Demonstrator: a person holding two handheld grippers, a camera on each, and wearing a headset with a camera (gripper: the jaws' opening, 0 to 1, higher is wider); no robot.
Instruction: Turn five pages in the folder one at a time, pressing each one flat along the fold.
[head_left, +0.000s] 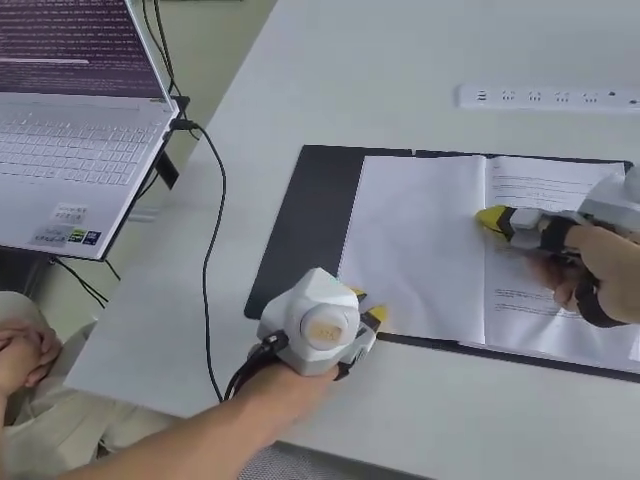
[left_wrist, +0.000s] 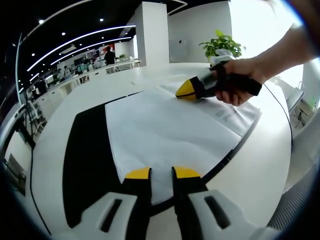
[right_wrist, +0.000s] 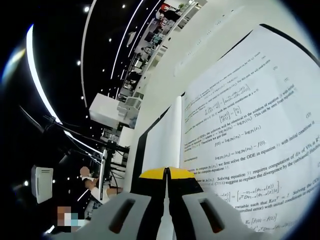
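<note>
While the right hand-held gripper (head_left: 492, 218) holds its jaws together with its tip at the fold (head_left: 485, 280) of the open folder (head_left: 300, 230), the step in hand seems to be the pressing of a turned page. The blank page (left_wrist: 165, 130) lies to its left and the printed page (right_wrist: 250, 125) to its right. The left hand-held gripper (left_wrist: 161, 174), jaws a little apart, sits at the near edge of the blank page. Next, I think the tip must slide along the fold. I cannot tell how many pages are turned. The folder's right end is cut off in the head view, beyond the right hand-held gripper.
</note>
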